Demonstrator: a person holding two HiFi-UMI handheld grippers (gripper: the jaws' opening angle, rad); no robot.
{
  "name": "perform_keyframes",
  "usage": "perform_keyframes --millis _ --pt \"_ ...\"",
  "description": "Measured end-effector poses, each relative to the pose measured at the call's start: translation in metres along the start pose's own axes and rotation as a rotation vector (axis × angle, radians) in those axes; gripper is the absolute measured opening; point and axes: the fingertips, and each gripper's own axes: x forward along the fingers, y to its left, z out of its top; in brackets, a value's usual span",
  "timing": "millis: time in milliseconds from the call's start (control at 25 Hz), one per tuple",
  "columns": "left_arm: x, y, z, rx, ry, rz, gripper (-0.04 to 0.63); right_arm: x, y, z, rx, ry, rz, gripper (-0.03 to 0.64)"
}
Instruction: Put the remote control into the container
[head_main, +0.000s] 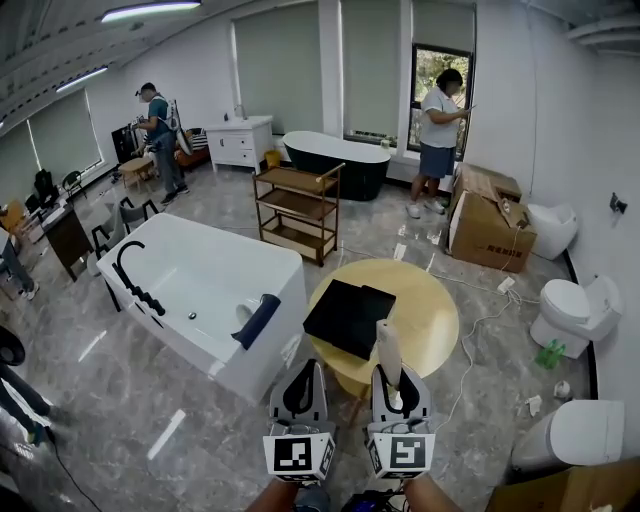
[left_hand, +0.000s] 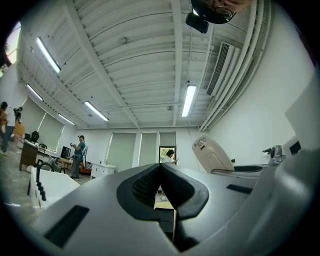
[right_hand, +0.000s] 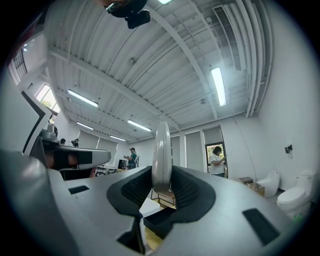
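1. Near the front edge of the round table (head_main: 425, 310) I hold both my grippers side by side, and both point toward it.
2. My right gripper (head_main: 398, 385) is closed on the remote control (head_main: 388, 350). In the right gripper view the two pads press on its lower end from both sides.
3. The remote control is light grey and stands upright above the jaws. It is in the air over the front part of the table, apart from the container (head_main: 345, 315).
4. The container is black and square. It lies on the left half of the table, and one corner reaches the table's left edge.
5. My left gripper (head_main: 303, 390) is closed, the jaws meet, and nothing is between them. It is in front of the table's left side.
6. A white bathtub (head_main: 200, 280) stands just beside the table, on its left.
7. A wooden shelf (head_main: 295, 205) stands behind the table, and a cardboard box (head_main: 490, 225) is behind it to the right.
8. Two white toilets (head_main: 575, 310) are to the right of the table, well apart from it.
9. Two persons stand far behind the table, one at the window.
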Motion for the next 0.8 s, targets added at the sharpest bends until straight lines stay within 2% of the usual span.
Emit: perform_keyframes --millis 560,800 --pt "0.063 0.095 -0.012 -0.030 0.007 -0.017 0.015 0.102 0.044 -0.019 -0.024 0.033 -0.026 0.130" --pt "0.086 0.130 -0.015 -0.032 0.001 -0.044 0.015 0.139 0.057 -0.022 -0.013 0.024 -0.068 0.130"
